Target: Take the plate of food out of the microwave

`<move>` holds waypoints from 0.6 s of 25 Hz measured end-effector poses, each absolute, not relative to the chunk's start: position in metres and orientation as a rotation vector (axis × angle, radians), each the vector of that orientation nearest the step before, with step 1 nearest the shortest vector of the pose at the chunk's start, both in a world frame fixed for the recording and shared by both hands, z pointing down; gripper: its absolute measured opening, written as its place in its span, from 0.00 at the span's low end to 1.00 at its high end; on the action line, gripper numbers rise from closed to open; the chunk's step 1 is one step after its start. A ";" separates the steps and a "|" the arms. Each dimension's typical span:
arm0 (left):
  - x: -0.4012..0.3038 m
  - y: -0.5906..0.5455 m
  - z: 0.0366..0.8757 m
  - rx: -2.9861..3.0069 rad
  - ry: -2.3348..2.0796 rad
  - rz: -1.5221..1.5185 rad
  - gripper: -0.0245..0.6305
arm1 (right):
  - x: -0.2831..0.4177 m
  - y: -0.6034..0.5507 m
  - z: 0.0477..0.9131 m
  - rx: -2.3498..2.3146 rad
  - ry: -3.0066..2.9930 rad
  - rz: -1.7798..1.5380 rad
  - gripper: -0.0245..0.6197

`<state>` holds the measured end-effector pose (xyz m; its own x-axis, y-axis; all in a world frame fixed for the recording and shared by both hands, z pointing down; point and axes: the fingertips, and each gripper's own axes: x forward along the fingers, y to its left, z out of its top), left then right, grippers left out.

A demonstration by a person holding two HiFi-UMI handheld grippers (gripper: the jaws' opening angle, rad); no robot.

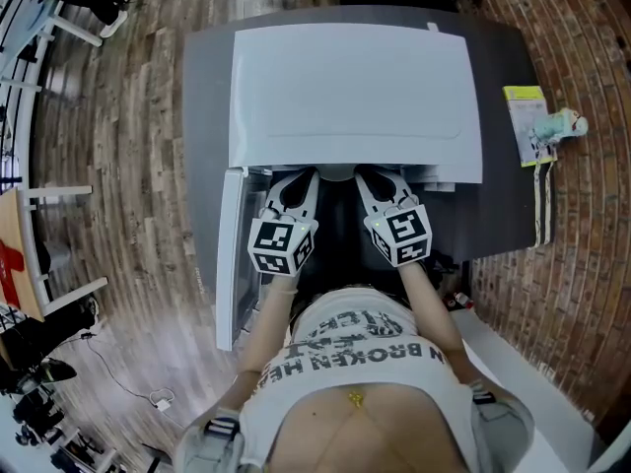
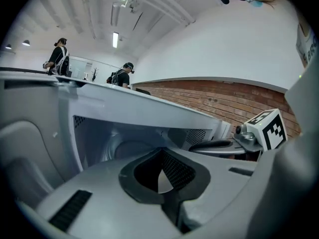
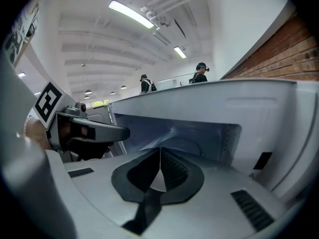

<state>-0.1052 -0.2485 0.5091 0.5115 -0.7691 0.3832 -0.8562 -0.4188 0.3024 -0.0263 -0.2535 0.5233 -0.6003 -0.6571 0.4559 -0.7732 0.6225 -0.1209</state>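
Tongs sat at the mouth of the open microwave [image 1: 355, 87]
Left gripper [image 2: 162, 156] and right gripper [image 3: 160, 152] were pinched shut, empty; the plate [image 2: 128, 151] showed only as a dim round rim deep inside, food indiscernible

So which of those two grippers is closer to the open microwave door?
Left. The left gripper is close beside the door; the right gripper is on the left gripper's far side, toward the opening's middle.
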 end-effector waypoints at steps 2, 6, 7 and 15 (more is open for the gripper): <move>-0.106 -0.250 0.516 2.287 -1.329 0.264 0.05 | -0.025 -0.255 0.531 1.142 -2.463 0.444 0.05; -0.107 -0.253 0.530 2.263 -1.321 0.289 0.05 | -0.020 -0.258 0.549 1.138 -2.422 0.466 0.05; -0.108 -0.253 0.534 2.257 -1.320 0.296 0.05 | -0.019 -0.258 0.553 1.135 -2.412 0.467 0.05; -0.114 -0.264 0.570 2.131 -1.332 0.285 0.05 | -0.008 -0.270 0.583 1.214 -2.311 0.553 0.05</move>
